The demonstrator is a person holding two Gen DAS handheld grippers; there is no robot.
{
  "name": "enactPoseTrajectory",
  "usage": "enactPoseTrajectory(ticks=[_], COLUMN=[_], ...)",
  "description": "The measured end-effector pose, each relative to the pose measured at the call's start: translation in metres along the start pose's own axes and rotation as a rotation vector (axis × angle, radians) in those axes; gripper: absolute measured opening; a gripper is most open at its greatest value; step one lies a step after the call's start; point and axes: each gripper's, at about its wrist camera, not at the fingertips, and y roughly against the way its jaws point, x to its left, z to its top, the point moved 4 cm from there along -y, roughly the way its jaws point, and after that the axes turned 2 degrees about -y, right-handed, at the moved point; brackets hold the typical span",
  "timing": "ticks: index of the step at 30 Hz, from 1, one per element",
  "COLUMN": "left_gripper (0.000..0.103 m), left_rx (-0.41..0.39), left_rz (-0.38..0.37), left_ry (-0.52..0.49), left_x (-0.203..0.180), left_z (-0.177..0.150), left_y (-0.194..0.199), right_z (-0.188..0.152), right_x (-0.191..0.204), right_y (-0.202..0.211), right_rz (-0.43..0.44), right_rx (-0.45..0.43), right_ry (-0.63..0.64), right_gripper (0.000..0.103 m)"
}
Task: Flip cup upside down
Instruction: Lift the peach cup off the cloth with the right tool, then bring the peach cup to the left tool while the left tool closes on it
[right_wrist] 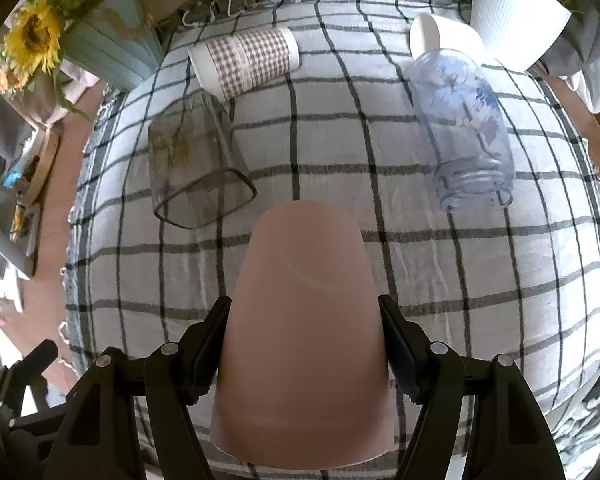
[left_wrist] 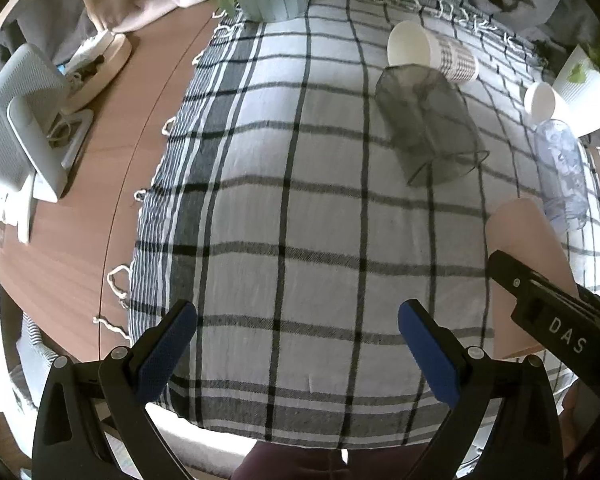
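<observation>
Right gripper [right_wrist: 304, 344] is clenched on the one pink cup [right_wrist: 300, 340], its two fingers pressing the cup's sides, closed end pointing away over the checked cloth [right_wrist: 440, 280], while the left gripper [left_wrist: 296, 344] hangs released with nothing between its blue pads [left_wrist: 164, 356]. Four more vessels lie on their sides on the cloth: one gingham paper cup [right_wrist: 246, 62], one dark glass [right_wrist: 196, 168], one white cup [right_wrist: 440, 34] and one clear blue jar [right_wrist: 466, 128]. Two flower pots stand at the far edge, one pale blue [right_wrist: 108, 56] and one white [right_wrist: 512, 24], both cut off by the frame; the pink cup's rim is partly outside the view, and whether it touches the cloth I cannot tell.
</observation>
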Motion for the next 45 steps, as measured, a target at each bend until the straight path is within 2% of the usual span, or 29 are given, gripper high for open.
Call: enactPoseTrajectory(ticks=[11,22,25,31,38,45], left_gripper=[0.103,0.103,0.103,0.103,0.103,0.103], left_rx=[0.023,0.019,0.011,-0.020,-0.049,-0.036], left_rz=[0.024,0.034,0.046,0.056,-0.009,-0.095], left_ry=[0.014,0.026,0.030,0.031,-0.038,-0.130], left_x=[0.006,0.007,0.008,0.007,-0.027,-0.076], left_z=[-0.007,-0.006,-0.007,-0.002,0.005,0.012], left_y=[-0.007,-0.007,-0.004,0.012,0.032,0.037], right_z=[-0.014,-0.023,-0.015,-0.009,-0.001,-0.002], right_x=[0.001,-0.003,-0.001,-0.008,-0.035,-0.077], right_y=[-0.024,-0.024,-0.022,0.007,0.058,0.074], right_rz=[0.002,0.015,0.037,0.068,0.093,0.076], right_rx=[0.062,0.087,0.084,0.035,-0.071,-0.099], right_ry=[0.011,0.014,0.002,-0.028,-0.081,-0.156], right_gripper=[0.071,0.072,0.082,0.082,0.082,0.082])
